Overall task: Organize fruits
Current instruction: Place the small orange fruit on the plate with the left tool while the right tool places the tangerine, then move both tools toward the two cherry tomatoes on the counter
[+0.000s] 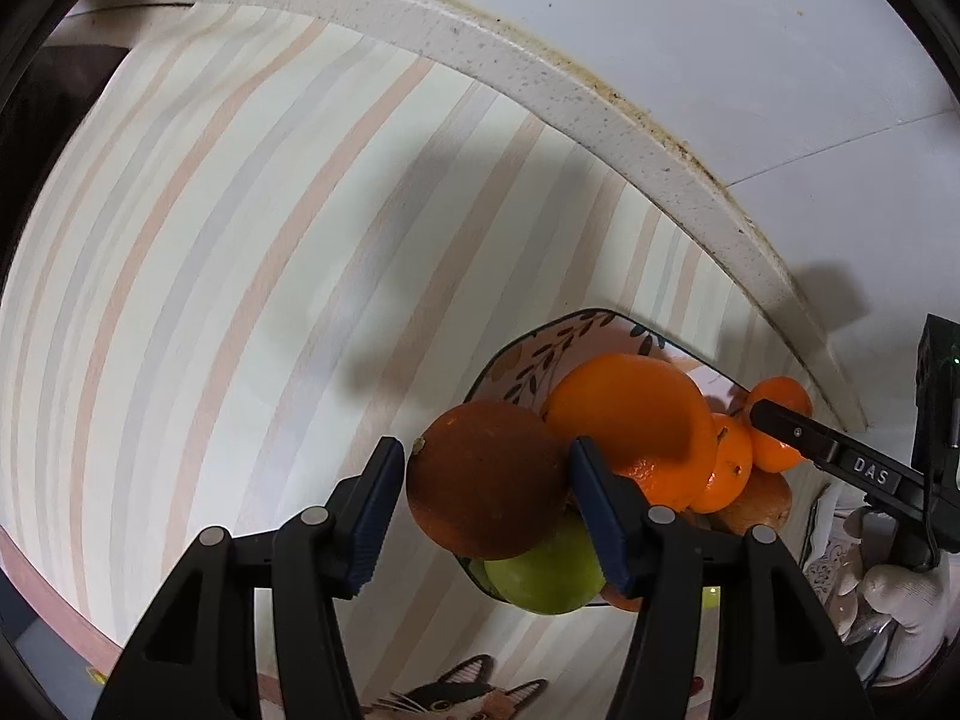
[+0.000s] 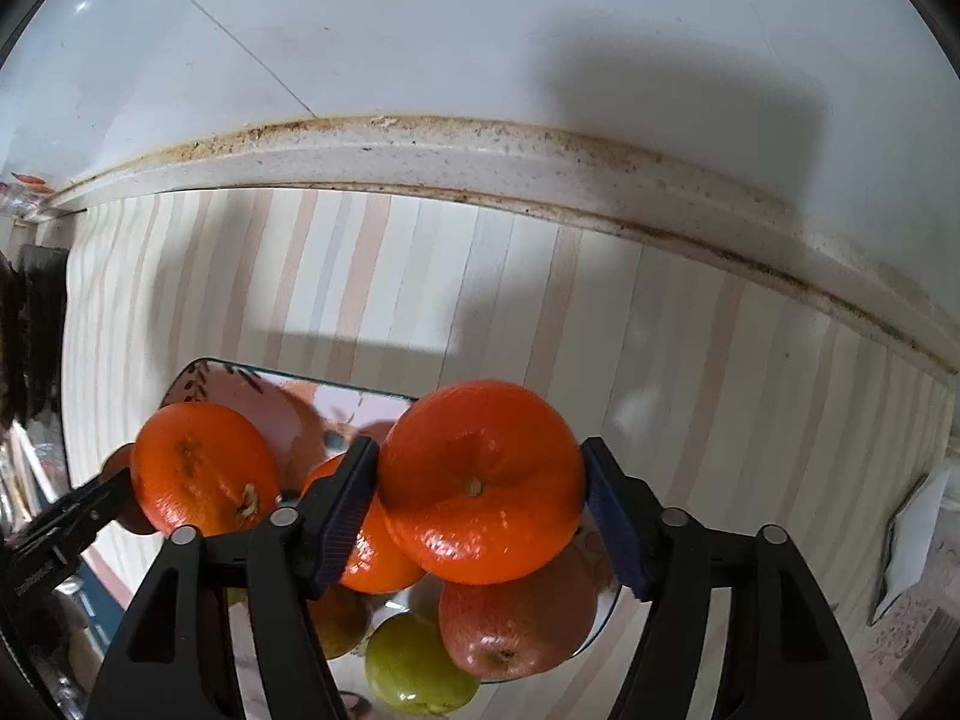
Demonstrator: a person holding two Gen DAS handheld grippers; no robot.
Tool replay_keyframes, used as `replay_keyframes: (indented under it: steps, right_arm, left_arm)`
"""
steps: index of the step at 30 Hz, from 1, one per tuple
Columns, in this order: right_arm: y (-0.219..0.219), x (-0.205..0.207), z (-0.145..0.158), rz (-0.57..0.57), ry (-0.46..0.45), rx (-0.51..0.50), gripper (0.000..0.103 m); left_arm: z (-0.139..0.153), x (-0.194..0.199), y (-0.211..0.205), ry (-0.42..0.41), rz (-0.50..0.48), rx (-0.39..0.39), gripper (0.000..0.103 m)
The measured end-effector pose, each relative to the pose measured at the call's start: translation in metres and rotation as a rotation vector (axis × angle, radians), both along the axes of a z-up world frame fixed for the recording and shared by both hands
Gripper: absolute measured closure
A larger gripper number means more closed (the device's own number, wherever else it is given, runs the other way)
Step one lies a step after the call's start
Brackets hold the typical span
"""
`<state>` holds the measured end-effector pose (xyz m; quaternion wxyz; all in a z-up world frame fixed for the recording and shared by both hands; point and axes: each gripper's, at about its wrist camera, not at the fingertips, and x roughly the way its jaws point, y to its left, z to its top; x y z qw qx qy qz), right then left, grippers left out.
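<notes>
My left tongs (image 1: 483,489) are closed on a dark orange (image 1: 486,480), held above the near-left rim of the bowl (image 1: 528,354), with a green apple (image 1: 543,576) under it. To place it well I'd lower slowly into a gap in the pile so nothing rolls out, then release. My right tongs (image 2: 480,495) grip a mandarin (image 2: 480,480) above the bowl's right side, both tongs angled forward and down, gloved right hand (image 1: 900,594) on its handle.
</notes>
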<state>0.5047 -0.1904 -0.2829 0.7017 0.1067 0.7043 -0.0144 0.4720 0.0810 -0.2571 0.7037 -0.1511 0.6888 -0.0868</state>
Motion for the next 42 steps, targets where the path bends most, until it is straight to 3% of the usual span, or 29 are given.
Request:
replay_keyframes:
  steps: [4,6,14,16,18,20,22,27,42]
  right_arm:
    - [-0.004,-0.003,0.008,-0.005,-0.016,0.007,0.026]
    - [-0.007,-0.004,0.011,-0.013,-0.021,0.023,0.017]
    - [-0.011,-0.012,0.022,-0.026,-0.039,0.037,0.012]
    - [-0.010,-0.014,0.028,-0.034,-0.055,0.040,0.012]
    - [-0.007,-0.017,0.036,-0.034,-0.080,0.034,0.012]
    - [-0.002,-0.025,0.049,-0.019,-0.110,0.005,0.011]
    - [0.003,-0.039,0.064,0.002,-0.141,-0.026,0.010]
    - [0.020,-0.085,0.091,0.029,-0.205,-0.063,0.010]
    - [0.043,-0.210,0.132,-0.039,-0.333,-0.090,0.010]
  left_arm:
    - [0.000,-0.001,-0.004,0.014,-0.005,0.010,0.047]
    - [0.000,-0.002,-0.007,0.019,-0.012,0.013,0.047]
    - [0.008,-0.005,-0.010,0.007,-0.033,0.016,0.046]
    - [0.016,-0.007,-0.008,-0.004,-0.035,0.013,0.043]
    - [0.028,-0.010,-0.008,-0.031,-0.041,0.018,0.030]
    - [0.042,-0.015,-0.009,-0.069,-0.052,0.041,0.023]
    - [0.053,-0.021,-0.011,-0.099,-0.068,0.081,0.018]
    - [0.078,-0.049,-0.014,-0.186,-0.111,0.177,0.017]
    - [0.115,-0.143,-0.034,-0.353,-0.173,0.297,0.017]
